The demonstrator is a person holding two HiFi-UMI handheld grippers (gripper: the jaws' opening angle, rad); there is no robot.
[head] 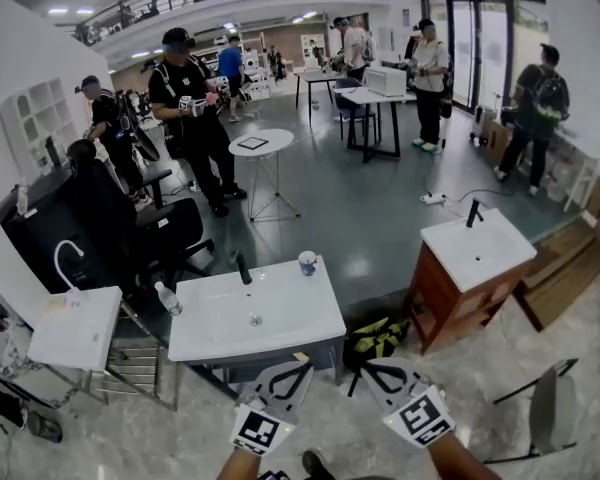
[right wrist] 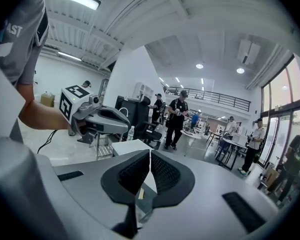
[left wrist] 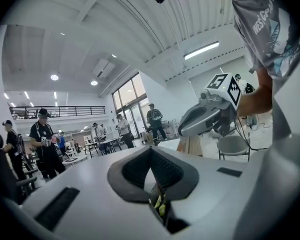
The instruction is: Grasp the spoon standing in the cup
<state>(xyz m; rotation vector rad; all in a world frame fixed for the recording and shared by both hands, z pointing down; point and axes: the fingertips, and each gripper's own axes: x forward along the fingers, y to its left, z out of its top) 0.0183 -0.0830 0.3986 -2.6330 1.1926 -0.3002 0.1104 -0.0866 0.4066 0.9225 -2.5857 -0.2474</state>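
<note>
Cup (head: 308, 262) on washbasin (head: 285, 320) — left gripper (head: 300, 370), right gripper (head: 368, 370) closed, empty.

Your head camera looks steeply down from well back at the sink cabinet (head: 280, 313). Both gripper cameras ride close behind their jaws, facing the shared hall floor (head: 380, 198). The left one catches your right gripper (left wrist: 185, 128), the right one your left gripper (right wrist: 124, 126).

Cup (head: 308, 262): small, white with bluish markings, upright. It stands on the far right corner of the white washbasin counter (head: 280, 320), right of the black faucet (head: 242, 268) and apart from it. Spoon: too small to resolve in the cup.
</note>
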